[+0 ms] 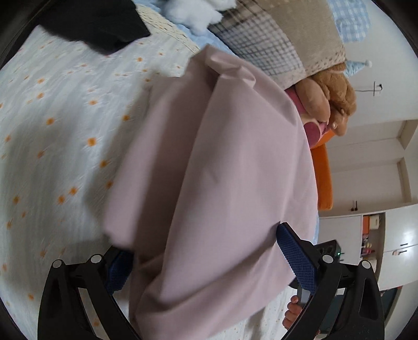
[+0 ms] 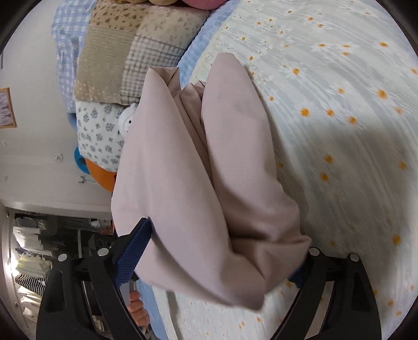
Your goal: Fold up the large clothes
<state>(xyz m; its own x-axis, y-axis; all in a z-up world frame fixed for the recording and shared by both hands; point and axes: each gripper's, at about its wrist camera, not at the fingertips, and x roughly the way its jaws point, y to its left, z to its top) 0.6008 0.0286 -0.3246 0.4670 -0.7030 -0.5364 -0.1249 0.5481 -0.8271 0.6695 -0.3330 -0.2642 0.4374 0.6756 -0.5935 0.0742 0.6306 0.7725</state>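
A pale pink garment [image 1: 230, 162], folded into a thick bundle, fills the middle of both wrist views above the daisy-print bedspread [image 1: 57, 136]. My left gripper [image 1: 209, 261] is open, jaws wide apart, and the bundle lies between its blue pads [image 1: 297, 256], covering part of the left one. In the right wrist view the same garment [image 2: 198, 183] lies between the wide jaws of my open right gripper [image 2: 216, 259]. It bulges over the right finger and touches the left blue pad [image 2: 133, 256]. Whether either gripper presses the cloth I cannot tell.
A black garment [image 1: 99, 23] lies on the bed at the far left. Patchwork pillows [image 1: 277, 39], a brown plush toy [image 1: 331, 96] and an orange cushion [image 1: 324, 177] are stacked at the bed's head. White cabinets [image 1: 392, 235] stand beyond. A hand [image 2: 137, 308] holds the other gripper.
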